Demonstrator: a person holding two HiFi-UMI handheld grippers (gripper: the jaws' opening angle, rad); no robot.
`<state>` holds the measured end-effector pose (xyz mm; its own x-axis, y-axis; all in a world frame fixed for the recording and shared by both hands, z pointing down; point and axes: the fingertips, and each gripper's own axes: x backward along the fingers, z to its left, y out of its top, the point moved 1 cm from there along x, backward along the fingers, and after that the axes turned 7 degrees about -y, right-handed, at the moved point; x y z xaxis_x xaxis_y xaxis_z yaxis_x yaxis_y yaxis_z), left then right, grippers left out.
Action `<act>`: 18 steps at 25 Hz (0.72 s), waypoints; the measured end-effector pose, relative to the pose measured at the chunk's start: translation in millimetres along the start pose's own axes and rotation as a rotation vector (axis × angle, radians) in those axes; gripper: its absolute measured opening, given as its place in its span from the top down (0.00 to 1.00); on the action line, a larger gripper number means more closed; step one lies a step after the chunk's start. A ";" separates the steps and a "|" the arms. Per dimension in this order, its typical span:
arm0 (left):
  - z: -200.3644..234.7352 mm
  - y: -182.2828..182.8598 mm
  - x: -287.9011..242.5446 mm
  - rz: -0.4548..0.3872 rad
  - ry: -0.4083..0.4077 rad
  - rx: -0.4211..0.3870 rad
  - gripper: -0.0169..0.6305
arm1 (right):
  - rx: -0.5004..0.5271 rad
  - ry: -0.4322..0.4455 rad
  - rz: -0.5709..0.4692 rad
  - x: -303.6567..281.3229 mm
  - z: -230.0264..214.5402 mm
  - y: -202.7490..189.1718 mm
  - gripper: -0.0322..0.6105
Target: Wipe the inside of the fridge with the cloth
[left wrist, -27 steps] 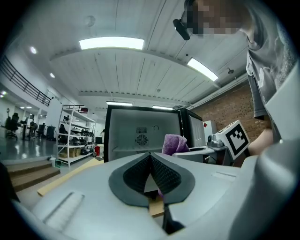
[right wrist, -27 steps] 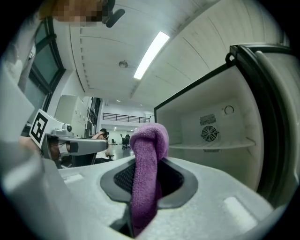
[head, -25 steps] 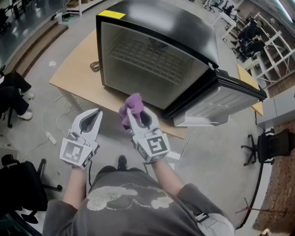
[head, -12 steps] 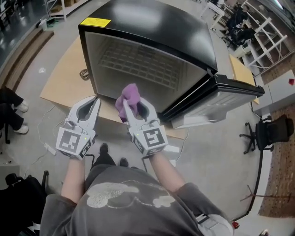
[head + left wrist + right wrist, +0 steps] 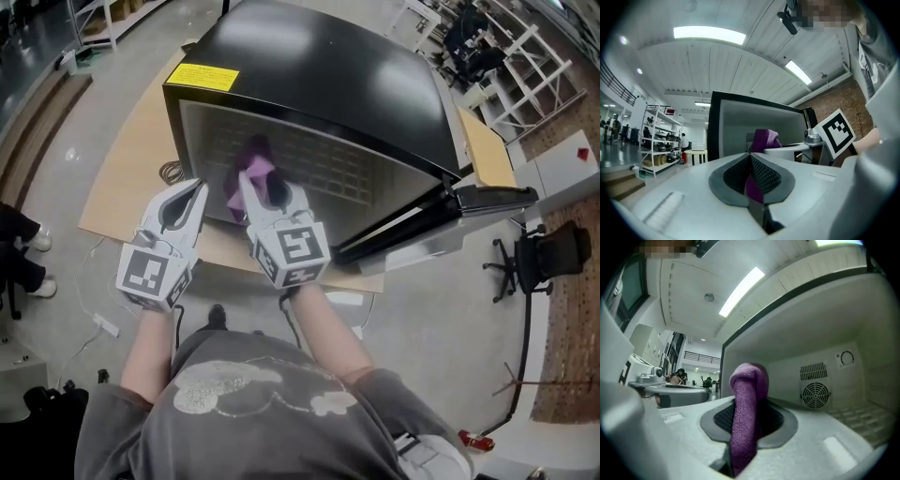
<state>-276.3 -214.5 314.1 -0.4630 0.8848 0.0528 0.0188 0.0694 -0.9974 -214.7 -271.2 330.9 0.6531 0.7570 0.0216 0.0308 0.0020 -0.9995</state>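
A black fridge [image 5: 319, 66] stands on a wooden table [image 5: 127, 178], its mouth turned toward me and its door [image 5: 450, 216] swung open to the right. My right gripper [image 5: 259, 184] is shut on a purple cloth [image 5: 254, 159] and reaches into the lower left of the opening. In the right gripper view the cloth [image 5: 746, 404] stands up between the jaws, with the pale back wall and its fan grille [image 5: 815, 394] beyond. My left gripper [image 5: 194, 193] is shut and holds nothing, just left of the right one at the fridge's front edge. The left gripper view shows the cloth [image 5: 764, 138] ahead.
A wire shelf [image 5: 862, 414] lies inside the fridge at the right. A coiled cable [image 5: 169, 172] rests on the table left of the fridge. An office chair [image 5: 530, 258] stands on the floor at the right, and a power strip [image 5: 105, 324] lies at the left.
Both grippers have moved forward to the fridge. The right one carried the cloth from in front of the table edge into the fridge opening. The view has closed in on the fridge.
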 end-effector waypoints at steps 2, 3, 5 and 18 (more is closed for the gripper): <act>9.1 4.0 -5.4 -0.010 -0.010 -0.010 0.95 | 0.005 -0.009 -0.007 -18.8 -0.8 6.3 0.83; 14.4 5.7 -7.1 -0.013 -0.011 -0.014 0.95 | 0.008 -0.011 -0.007 -27.6 -1.1 9.1 0.83; 24.8 7.0 -10.1 -0.018 -0.010 -0.015 0.95 | 0.013 -0.023 -0.010 -43.2 -3.4 14.7 0.83; 41.4 2.2 -17.6 -0.008 -0.086 0.011 0.95 | 0.082 -0.108 0.114 -106.9 -32.6 4.4 0.83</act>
<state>-304.8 -249.0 309.0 -0.5379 0.8411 0.0569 0.0053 0.0708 -0.9975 -259.7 -373.4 324.8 0.5634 0.8212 -0.0901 -0.1037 -0.0379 -0.9939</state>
